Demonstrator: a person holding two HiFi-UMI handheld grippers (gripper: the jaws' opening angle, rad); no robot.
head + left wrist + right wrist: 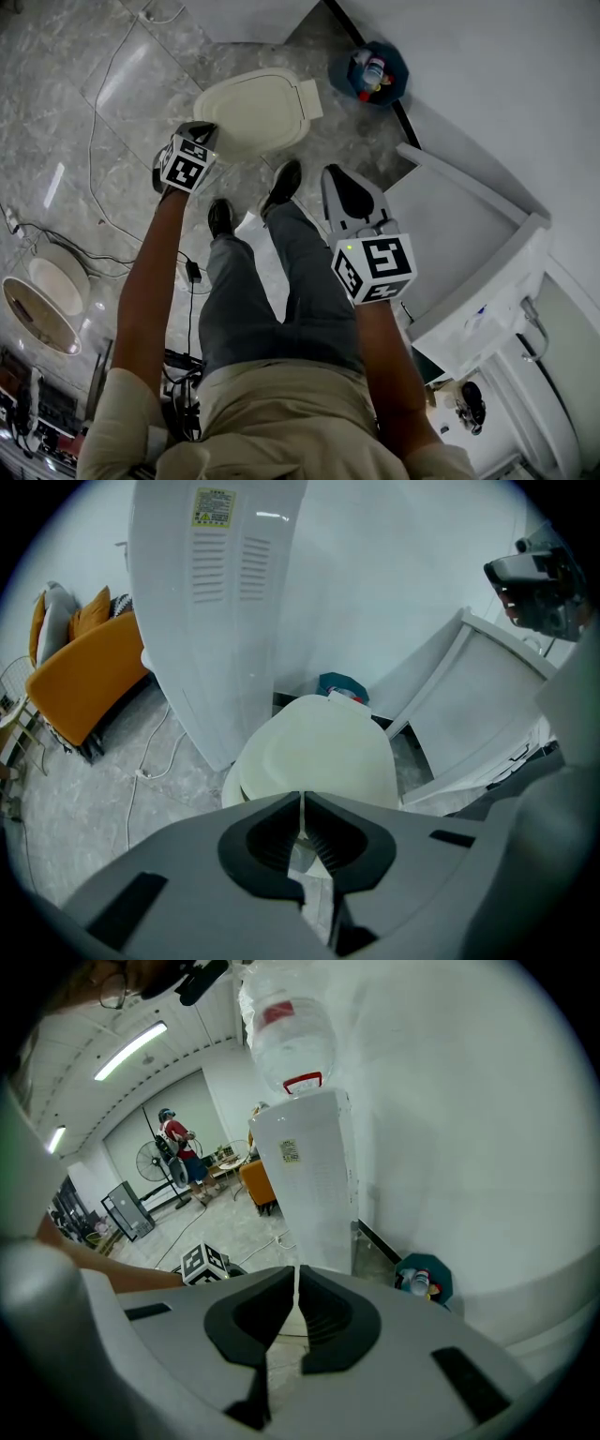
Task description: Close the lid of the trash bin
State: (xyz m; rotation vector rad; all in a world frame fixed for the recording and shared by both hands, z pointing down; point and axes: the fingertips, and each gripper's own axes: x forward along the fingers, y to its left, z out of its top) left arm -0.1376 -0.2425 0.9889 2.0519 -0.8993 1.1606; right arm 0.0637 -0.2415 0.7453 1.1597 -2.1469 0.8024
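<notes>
The cream trash bin (pixel 258 108) stands on the marble floor ahead of the person's shoes, and its lid (pixel 319 752) lies flat over it. My left gripper (pixel 200 131) is at the bin's left rim, jaws shut with nothing between them; in the left gripper view the jaw tips (pixel 302 808) sit just short of the lid's near edge. I cannot tell whether they touch it. Lower and to the right of the bin, above the person's leg, my right gripper (pixel 336 178) is also shut and holds nothing, pointing at the water dispenser in its own view (pixel 296 1283).
A white water dispenser (pixel 216 602) stands just left of the bin. Against the wall behind is a small blue bin (pixel 368 73) holding bottles. A white panel (pixel 469 705) leans at the right. An orange sofa (pixel 80 667) and floor cables (pixel 103 103) lie at the left.
</notes>
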